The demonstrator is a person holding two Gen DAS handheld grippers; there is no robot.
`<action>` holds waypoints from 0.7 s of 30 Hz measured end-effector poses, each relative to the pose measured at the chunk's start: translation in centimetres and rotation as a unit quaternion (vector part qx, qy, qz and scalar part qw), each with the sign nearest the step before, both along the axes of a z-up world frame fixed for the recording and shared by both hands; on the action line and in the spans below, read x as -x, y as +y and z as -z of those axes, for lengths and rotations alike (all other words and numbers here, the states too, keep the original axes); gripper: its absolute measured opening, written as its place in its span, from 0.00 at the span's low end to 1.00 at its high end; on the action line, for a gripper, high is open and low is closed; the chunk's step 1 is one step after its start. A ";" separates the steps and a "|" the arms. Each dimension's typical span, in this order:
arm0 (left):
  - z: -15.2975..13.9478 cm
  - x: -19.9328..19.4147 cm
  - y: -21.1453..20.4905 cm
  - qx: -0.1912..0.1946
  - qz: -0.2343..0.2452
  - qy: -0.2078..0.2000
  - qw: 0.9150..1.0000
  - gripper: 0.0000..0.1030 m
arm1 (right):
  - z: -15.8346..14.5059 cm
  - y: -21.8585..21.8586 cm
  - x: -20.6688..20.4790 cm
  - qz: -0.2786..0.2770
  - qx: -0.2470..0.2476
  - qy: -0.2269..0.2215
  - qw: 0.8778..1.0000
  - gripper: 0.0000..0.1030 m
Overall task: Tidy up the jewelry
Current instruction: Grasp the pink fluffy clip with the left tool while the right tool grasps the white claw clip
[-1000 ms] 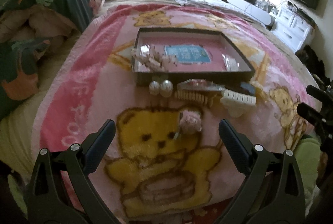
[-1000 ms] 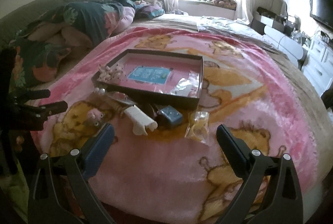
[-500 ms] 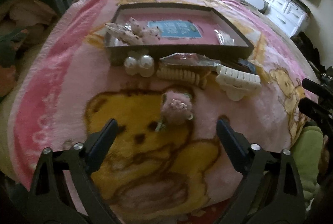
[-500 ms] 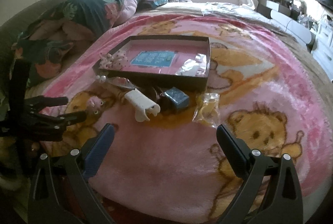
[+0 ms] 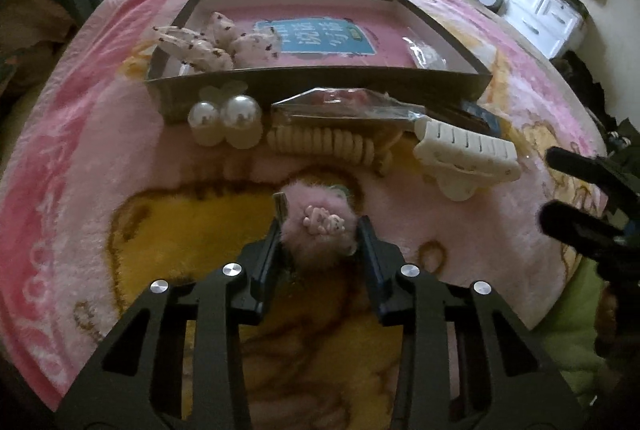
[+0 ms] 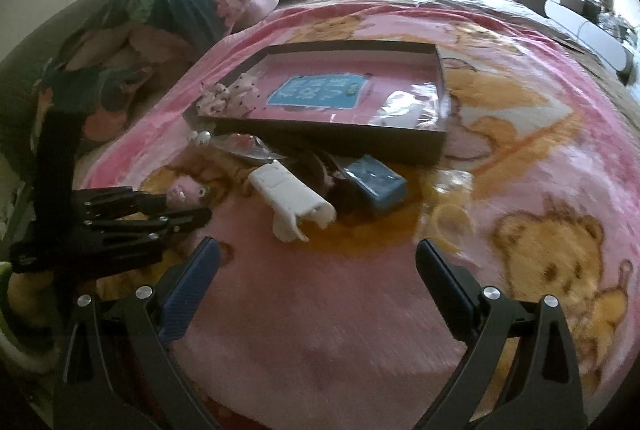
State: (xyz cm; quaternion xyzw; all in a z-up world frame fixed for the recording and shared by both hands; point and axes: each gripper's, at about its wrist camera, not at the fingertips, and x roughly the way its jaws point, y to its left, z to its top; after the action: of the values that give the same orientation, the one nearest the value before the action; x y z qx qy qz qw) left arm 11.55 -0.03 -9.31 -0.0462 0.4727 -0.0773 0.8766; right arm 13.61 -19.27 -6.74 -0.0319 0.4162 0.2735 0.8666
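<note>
- the left gripper (image 5: 320,226) has its jaws closing around the pink pompom (image 5: 320,226), which sits between them on the blanket (image 5: 100,190); the pads look to be at its fluffy sides, though i can't tell how firmly they bite.
- the pompom lies at 6 o'clock of the tray (image 5: 320,78), just short of the pearls (image 5: 224,118), the beaded band (image 5: 324,144) and the white clip (image 5: 468,154) lined up along the tray's near wall.
- the right gripper (image 6: 316,282) hangs over bare blanket with its jaws wide and nothing in them; the white clip is at its 12 o'clock, well apart.
- risk, as i judge it: the fluff gives way, so the jaws may catch only fur and the pompom could slide out on the lift.
- risk: the pile of the blanket may get pinched along with it and tug as it rises.
- risk: a metal clip end (image 5: 280,204) pokes up beside the left pad; it could twist the piece in the grip.
- against a second ago: the left jaws stood wide with the pompom well ahead of them; now they have come down and in over it and narrowed sharply.
- the right gripper has also dropped closer to the blanket, jaws as wide as before.
</note>
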 end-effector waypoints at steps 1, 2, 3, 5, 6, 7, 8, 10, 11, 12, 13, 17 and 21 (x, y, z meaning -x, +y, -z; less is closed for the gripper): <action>0.0 0.1 0.4 0.004 -0.004 0.001 1.000 0.27 | 0.2 0.4 -0.3 -0.004 0.003 0.001 1.000 0.89; 0.0 0.2 0.7 0.008 -0.008 0.002 1.000 0.26 | 0.3 0.8 -0.6 -0.009 0.004 0.003 1.000 0.83; -0.1 0.3 1.1 0.014 -0.013 0.002 1.000 0.26 | 0.5 1.1 -0.8 -0.012 0.004 0.003 1.000 0.80; -0.3 0.5 1.8 0.021 -0.021 0.001 1.000 0.26 | 0.9 1.8 -1.5 -0.015 0.003 0.009 1.000 0.69; -0.4 0.6 2.2 0.024 -0.025 0.000 0.999 0.26 | 1.0 1.9 -1.7 -0.017 -0.001 0.012 1.000 0.64; -0.5 0.7 2.5 0.027 -0.028 -0.001 0.999 0.26 | 1.1 2.2 -1.9 -0.021 -0.006 0.017 1.000 0.54; -0.6 0.8 2.8 0.029 -0.032 -0.003 0.999 0.26 | 1.2 2.4 -2.0 -0.022 -0.005 0.020 1.000 0.48; -0.8 1.0 3.4 0.032 -0.039 -0.005 0.999 0.26 | 1.3 2.8 -1.8 -0.028 -0.002 0.021 0.999 0.38; -0.9 1.2 3.7 0.033 -0.043 -0.006 0.999 0.26 | 1.3 3.1 -1.7 -0.034 -0.003 0.021 0.999 0.33; -1.0 1.3 3.9 0.033 -0.046 -0.006 0.998 0.26 | 1.3 3.3 -1.5 -0.041 -0.002 0.020 0.999 0.31; -1.1 1.3 4.1 0.033 -0.050 -0.007 0.998 0.26 | 1.3 3.5 -1.3 -0.045 0.001 0.017 0.999 0.31; -1.7 1.7 4.8 0.032 -0.059 -0.016 0.998 0.26 | 0.9 3.9 -1.0 -0.049 -0.004 0.007 0.999 0.29; -2.3 2.0 5.6 0.038 -0.066 -0.023 0.997 0.26 | -0.1 3.8 -0.2 -0.047 -0.020 0.001 0.999 0.29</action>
State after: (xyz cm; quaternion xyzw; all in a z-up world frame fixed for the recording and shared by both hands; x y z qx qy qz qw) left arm 9.59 5.53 -7.00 -0.1085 0.4447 -0.0381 0.8883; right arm 13.86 -15.43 -6.62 -0.0340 0.4093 0.3223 0.8529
